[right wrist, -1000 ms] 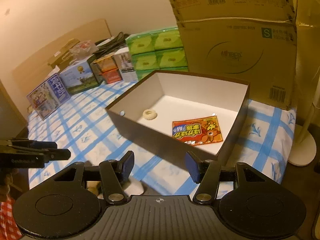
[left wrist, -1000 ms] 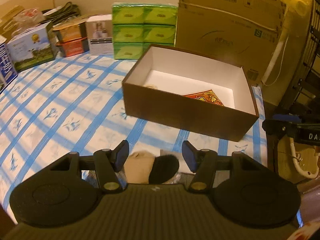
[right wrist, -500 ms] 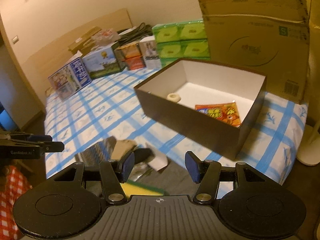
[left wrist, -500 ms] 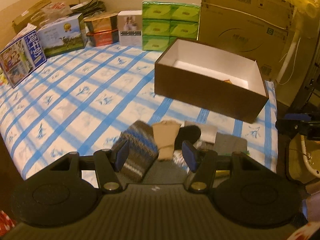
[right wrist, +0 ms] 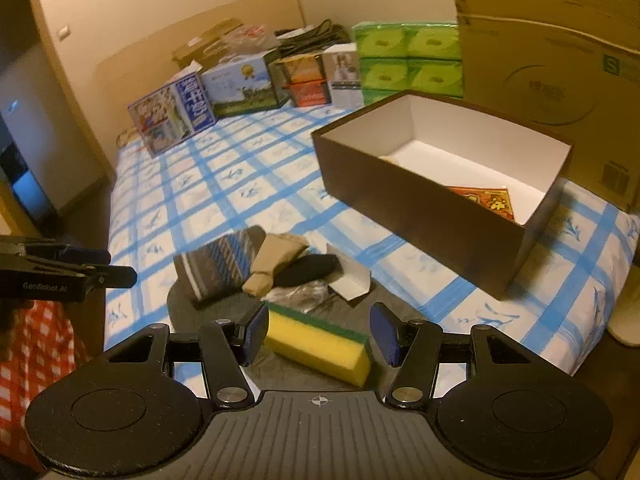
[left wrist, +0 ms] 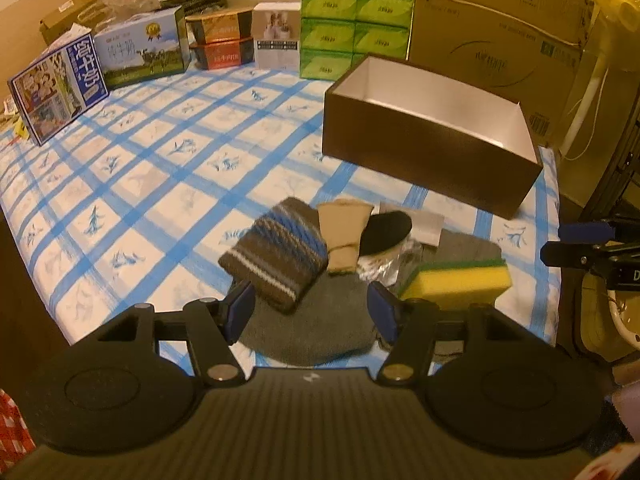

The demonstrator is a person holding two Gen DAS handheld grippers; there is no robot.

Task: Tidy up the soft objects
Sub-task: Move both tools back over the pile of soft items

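Left wrist view: my left tongs [left wrist: 311,313], jaws just widened, gape empty above the grey cloth [left wrist: 304,332]. The brown box [left wrist: 424,156] hides its floor. Right tongs [right wrist: 319,333] stand open over the sponge [right wrist: 320,346].

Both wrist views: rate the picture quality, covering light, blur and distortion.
Left wrist view: dim yellow light, fisheye bends the bedsheet grid, the sponge is slightly smeared, corners black. Right wrist view: same warm cast, cardboard carton blurred near the edge, brown box front in shadow.
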